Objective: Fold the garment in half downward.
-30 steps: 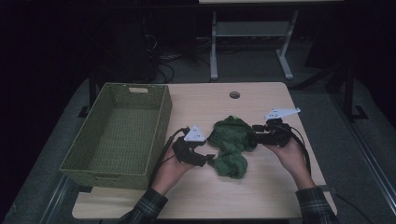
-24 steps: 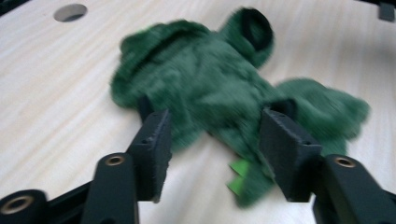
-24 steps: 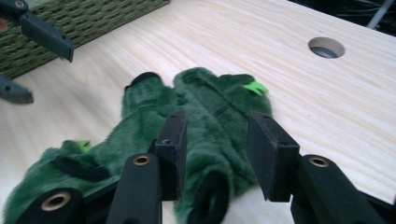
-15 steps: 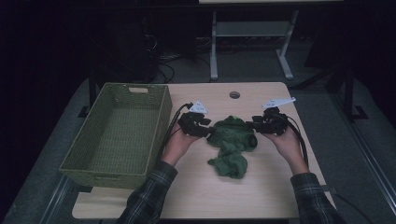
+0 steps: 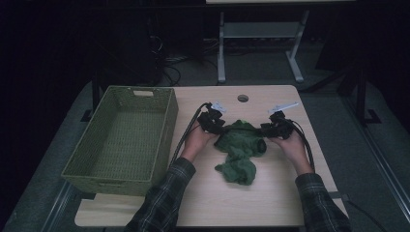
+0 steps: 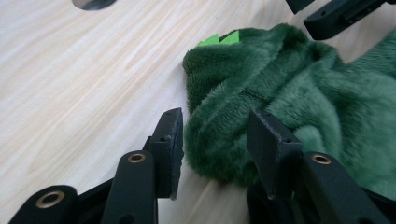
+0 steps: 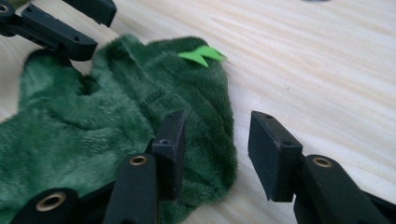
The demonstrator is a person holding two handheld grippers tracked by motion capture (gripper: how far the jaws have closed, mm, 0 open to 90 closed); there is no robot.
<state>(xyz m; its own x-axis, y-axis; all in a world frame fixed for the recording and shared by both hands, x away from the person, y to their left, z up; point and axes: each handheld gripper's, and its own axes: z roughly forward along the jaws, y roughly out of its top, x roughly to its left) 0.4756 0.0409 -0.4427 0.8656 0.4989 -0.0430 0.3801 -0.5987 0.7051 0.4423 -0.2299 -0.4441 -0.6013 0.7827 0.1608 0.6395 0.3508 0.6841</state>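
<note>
The green wicker basket sits at the far left of the table, open side up, close enough that I judge it a likely home for the cloth. My left gripper is spread open, its jaws straddling the left edge fold of the green plush cloth, one jaw on bare wood and one over the pile, not yet pinching. The cloth lies crumpled mid-table, with a tail trailing toward me. My right gripper is likewise unclenched, bracketing the opposite edge; whether its left jaw presses into the fabric or merely rests on it I can't quite tell. I hold both at the far corners, probably to lift it spread. Right of the cloth, the tabletop lies bare to its edge.
</note>
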